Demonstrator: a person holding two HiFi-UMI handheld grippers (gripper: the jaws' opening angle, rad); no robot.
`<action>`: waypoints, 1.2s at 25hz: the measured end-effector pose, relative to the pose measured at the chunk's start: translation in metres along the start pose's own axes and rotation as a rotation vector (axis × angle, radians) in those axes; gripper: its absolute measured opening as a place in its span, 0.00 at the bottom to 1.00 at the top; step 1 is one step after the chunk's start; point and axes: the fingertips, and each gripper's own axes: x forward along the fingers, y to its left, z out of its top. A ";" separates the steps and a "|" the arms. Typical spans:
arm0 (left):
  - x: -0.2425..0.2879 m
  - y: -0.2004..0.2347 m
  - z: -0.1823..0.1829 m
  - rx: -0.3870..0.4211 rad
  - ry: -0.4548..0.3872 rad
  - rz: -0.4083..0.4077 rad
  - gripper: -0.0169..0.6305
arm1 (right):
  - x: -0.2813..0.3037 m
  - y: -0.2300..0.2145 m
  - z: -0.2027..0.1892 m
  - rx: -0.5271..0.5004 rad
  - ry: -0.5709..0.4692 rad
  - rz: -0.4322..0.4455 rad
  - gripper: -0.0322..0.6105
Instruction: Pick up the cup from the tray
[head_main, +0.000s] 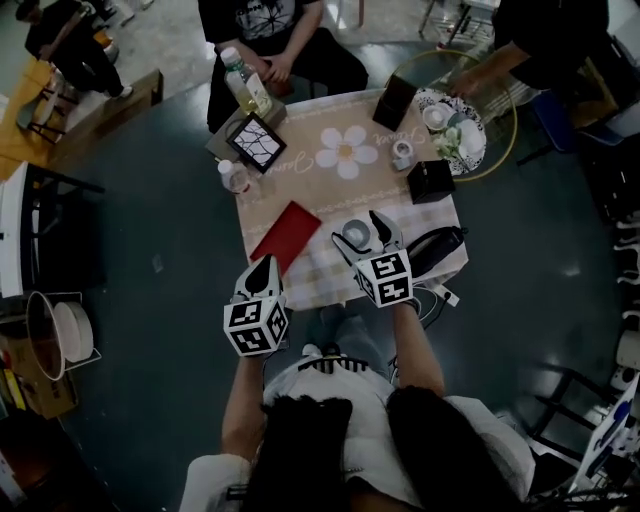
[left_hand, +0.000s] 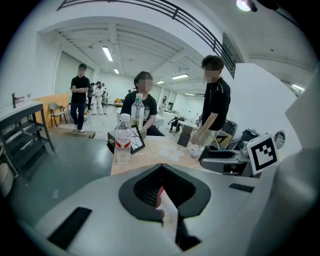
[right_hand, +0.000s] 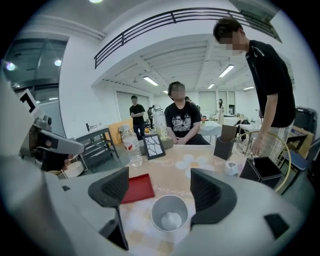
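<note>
Cup (right_hand: 170, 218) is judged light and crushable, to be taken gently at mid-wall by the right gripper (right_hand: 164, 191), fingers spread wide either side of it.

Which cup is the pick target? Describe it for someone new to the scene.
On the square table, look at the near edge, just right of the flat red tray. The cup stands upright on the checked cloth there, plain pale grey, the only thing between the right gripper's open jaws.
</note>
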 end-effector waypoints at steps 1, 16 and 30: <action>-0.001 -0.002 0.002 0.001 -0.008 -0.005 0.04 | -0.003 0.003 0.002 0.006 -0.005 0.008 0.66; -0.012 -0.046 0.008 0.031 -0.054 -0.107 0.04 | -0.039 0.024 0.006 0.013 0.013 -0.063 0.06; -0.014 -0.057 0.000 0.043 -0.036 -0.110 0.04 | -0.054 0.013 -0.015 0.031 0.080 -0.131 0.06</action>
